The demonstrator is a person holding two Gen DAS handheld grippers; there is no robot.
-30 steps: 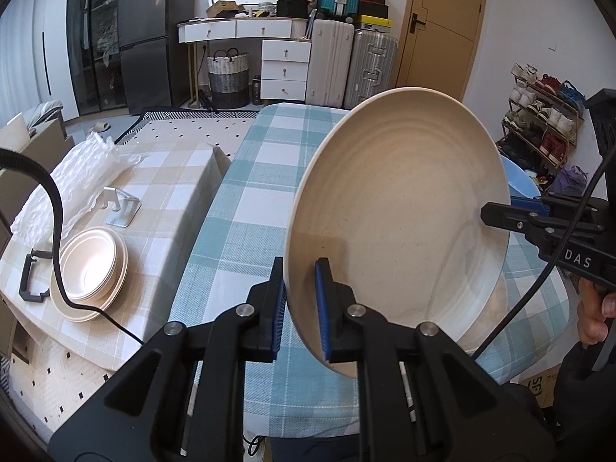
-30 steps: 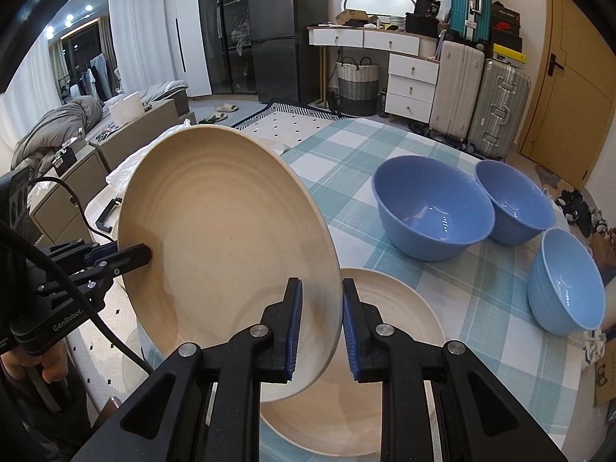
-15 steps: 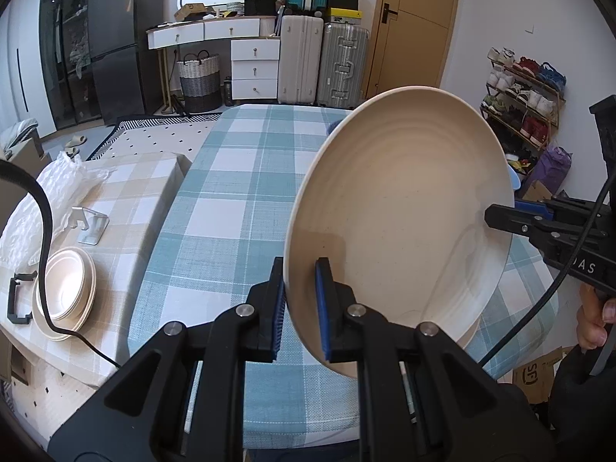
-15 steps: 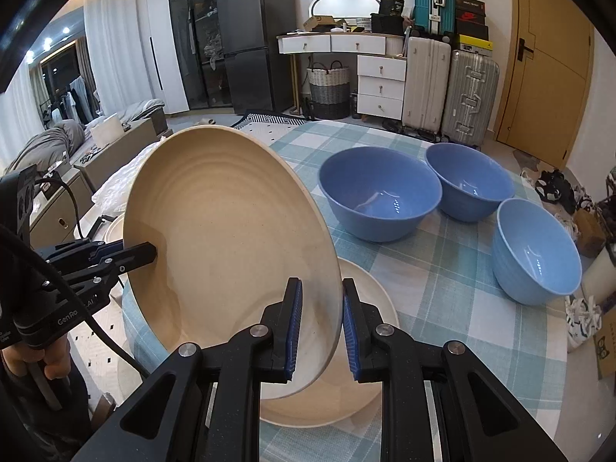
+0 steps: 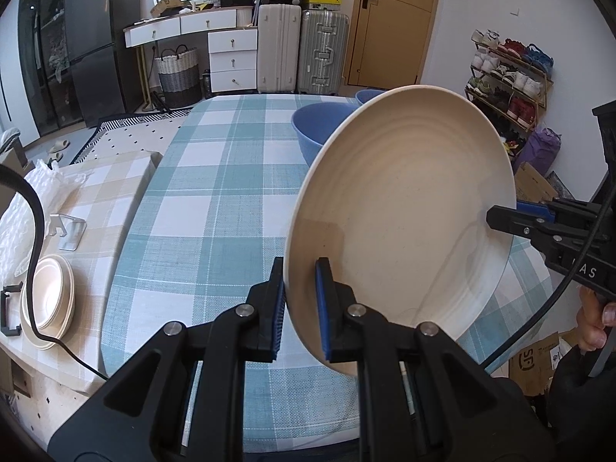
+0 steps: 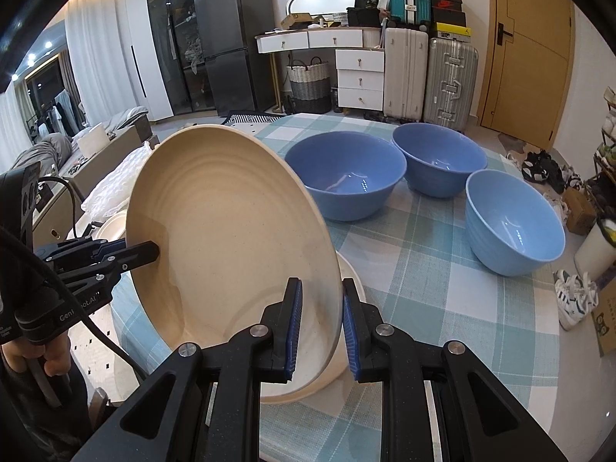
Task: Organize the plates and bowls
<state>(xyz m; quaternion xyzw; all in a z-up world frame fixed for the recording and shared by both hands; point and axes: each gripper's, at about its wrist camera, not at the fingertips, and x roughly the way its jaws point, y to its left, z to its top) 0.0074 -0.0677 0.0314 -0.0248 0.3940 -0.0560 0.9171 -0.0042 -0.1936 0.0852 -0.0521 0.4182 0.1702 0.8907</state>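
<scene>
A large cream plate [image 5: 400,208] is held tilted above the teal checked table [image 5: 215,208]. My left gripper [image 5: 299,300] is shut on its near rim, and my right gripper [image 6: 318,319] is shut on the opposite rim of the same plate [image 6: 231,246]. The right gripper also shows in the left wrist view [image 5: 539,223], and the left gripper in the right wrist view [image 6: 115,254]. A second cream plate [image 6: 352,277] lies on the table under the held one, mostly hidden. Three blue bowls [image 6: 346,177] [image 6: 439,161] [image 6: 512,219] stand on the table beyond.
A stack of small cream dishes [image 5: 48,300] sits on a lower beige checked table [image 5: 104,192] at the left, with bubble wrap [image 5: 19,208] and a metal stand [image 5: 69,231]. A black cable [image 5: 34,238] crosses the dishes. Suitcases, drawers and a shoe rack line the room.
Both grippers have carried the tilted plate along over the table; the views have swung right, bringing the blue bowls into the left wrist view and closer in the right wrist view.
</scene>
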